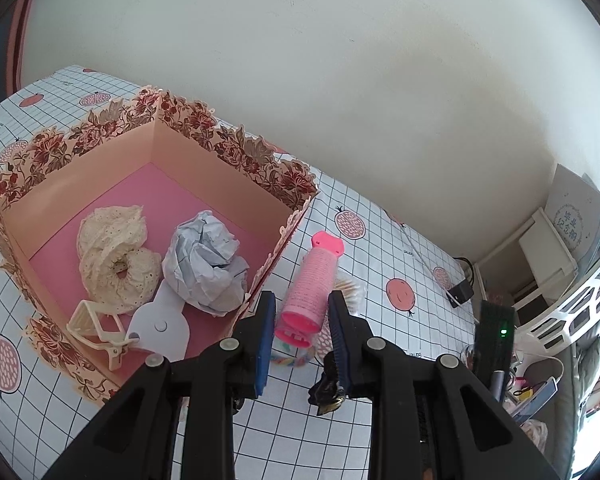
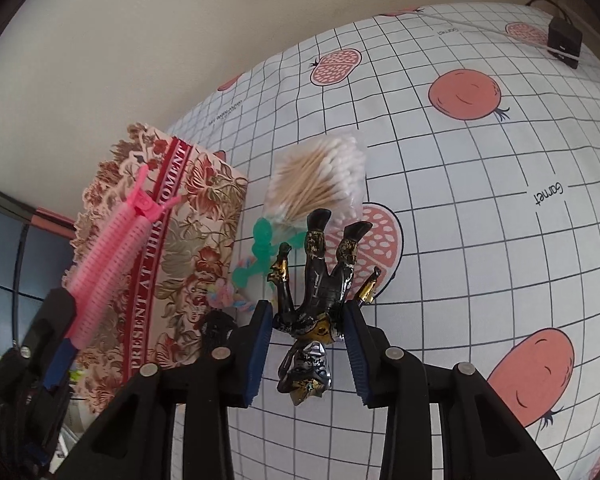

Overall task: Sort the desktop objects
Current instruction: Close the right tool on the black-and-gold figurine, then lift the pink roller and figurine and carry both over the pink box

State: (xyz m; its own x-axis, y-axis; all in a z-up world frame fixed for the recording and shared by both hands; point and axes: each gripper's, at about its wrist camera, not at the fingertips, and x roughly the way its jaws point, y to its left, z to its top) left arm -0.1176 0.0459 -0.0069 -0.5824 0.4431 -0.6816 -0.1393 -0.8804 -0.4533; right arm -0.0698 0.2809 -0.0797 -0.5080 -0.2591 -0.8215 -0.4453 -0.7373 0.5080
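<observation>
Floral box [image 1: 236,168] flanks pink roller [image 1: 308,296]; cotton swabs [image 2: 320,176] lie beyond figurine [image 2: 320,292].

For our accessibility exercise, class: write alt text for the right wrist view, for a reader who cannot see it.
The right tongs grip a black-and-gold figurine over a grid-patterned tablecloth. Beyond it lie a bag of cotton swabs and a green toy; at left, the left tongs hold a pink hair roller beside a floral box.
</observation>
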